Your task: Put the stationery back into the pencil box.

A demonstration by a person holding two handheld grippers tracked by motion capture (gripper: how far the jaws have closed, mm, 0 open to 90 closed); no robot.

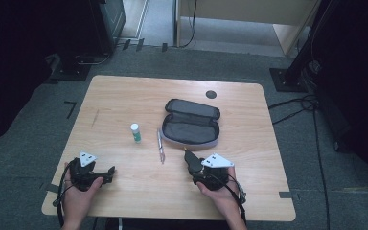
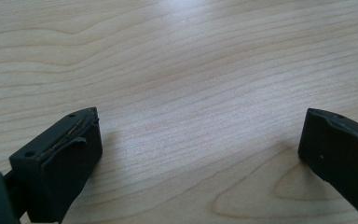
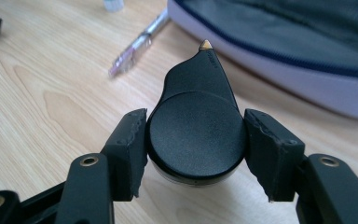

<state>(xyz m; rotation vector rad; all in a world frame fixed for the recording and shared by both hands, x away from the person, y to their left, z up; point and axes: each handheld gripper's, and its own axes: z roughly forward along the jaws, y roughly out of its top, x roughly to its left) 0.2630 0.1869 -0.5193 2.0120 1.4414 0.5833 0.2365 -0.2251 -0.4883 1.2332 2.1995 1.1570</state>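
Note:
My right gripper (image 1: 191, 165) is shut on a black teardrop-shaped object (image 1: 189, 159) with a small tan tip. It hovers just in front of an open dark pencil case (image 1: 191, 122). In the right gripper view the pads press both sides of the object's round body (image 3: 198, 88), and its tip points at the case's pale rim (image 3: 279, 70). A clear pen (image 1: 160, 146) lies left of the case, and a small white tube with a green label (image 1: 135, 132) stands beyond it. My left gripper (image 1: 109, 173) rests open at the near left, with bare wood between its jaws (image 2: 198, 135).
The wooden table (image 1: 124, 96) has a small black round mark (image 1: 211, 94) near its far edge. Cables (image 1: 297, 103) and a stand base (image 1: 287, 79) lie on the carpet to the right, and dark equipment (image 1: 76, 67) sits at the far left.

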